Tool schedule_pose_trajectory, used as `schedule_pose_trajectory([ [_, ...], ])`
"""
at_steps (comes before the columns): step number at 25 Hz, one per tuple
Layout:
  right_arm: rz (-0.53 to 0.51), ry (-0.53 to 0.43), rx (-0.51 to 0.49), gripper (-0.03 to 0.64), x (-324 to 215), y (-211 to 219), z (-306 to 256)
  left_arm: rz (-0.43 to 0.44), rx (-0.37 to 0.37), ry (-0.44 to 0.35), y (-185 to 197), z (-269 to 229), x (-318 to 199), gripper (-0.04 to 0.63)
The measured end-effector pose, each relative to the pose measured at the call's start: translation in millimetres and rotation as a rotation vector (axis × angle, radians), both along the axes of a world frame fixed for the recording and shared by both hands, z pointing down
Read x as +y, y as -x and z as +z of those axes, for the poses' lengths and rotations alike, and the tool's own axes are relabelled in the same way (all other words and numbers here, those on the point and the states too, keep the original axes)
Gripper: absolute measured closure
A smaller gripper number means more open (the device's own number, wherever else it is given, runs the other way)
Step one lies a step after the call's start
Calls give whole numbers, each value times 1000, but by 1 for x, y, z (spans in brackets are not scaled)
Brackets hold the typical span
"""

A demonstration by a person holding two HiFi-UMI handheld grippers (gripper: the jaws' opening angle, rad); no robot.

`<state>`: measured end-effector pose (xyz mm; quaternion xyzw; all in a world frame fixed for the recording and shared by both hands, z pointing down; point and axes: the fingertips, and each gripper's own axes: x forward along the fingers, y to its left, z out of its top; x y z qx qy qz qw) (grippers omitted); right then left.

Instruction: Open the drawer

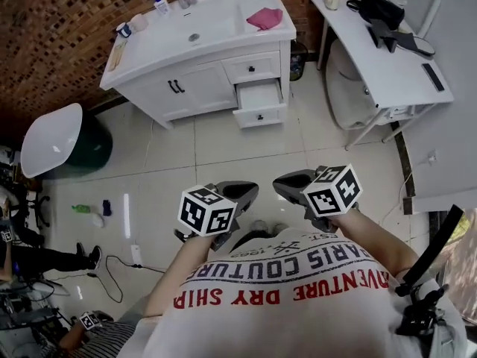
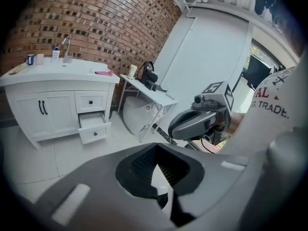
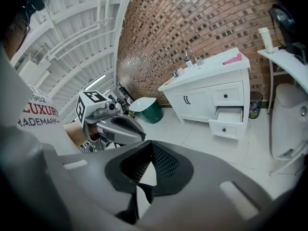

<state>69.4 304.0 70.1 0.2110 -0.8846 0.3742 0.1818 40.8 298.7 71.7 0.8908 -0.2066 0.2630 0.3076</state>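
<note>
A white vanity (image 1: pixel 195 88) stands against the brick wall at the far side of the tiled floor. Its lower right drawer (image 1: pixel 259 101) is pulled out; the drawer above it (image 1: pixel 252 68) is closed. The same open drawer shows in the left gripper view (image 2: pixel 94 127) and the right gripper view (image 3: pixel 226 121). Both grippers hang close to my chest, well away from the vanity. My left gripper (image 1: pixel 252 192) (image 2: pixel 155 147) is shut with nothing in it. My right gripper (image 1: pixel 278 186) (image 3: pixel 151 146) is shut and holds nothing too. They sit side by side, tips pointing toward the vanity.
A white desk (image 1: pixel 387 58) with a black bag and a cup stands right of the vanity. A white basin on a green bin (image 1: pixel 56 140) sits at the left. A pink cloth (image 1: pixel 264 17) lies on the vanity top. Cables and small bottles lie on the floor at lower left.
</note>
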Motion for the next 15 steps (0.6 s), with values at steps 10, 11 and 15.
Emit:
schedule_pose_trajectory([
  [10, -6, -63, 3, 609, 19, 28, -4, -46, 30, -12, 29, -4, 19, 598],
  [11, -8, -64, 5, 609, 22, 30, -4, -40, 31, -15, 29, -4, 23, 598],
  [15, 3, -65, 10, 611, 25, 34, -6, -30, 33, -30, 34, -7, 32, 598],
])
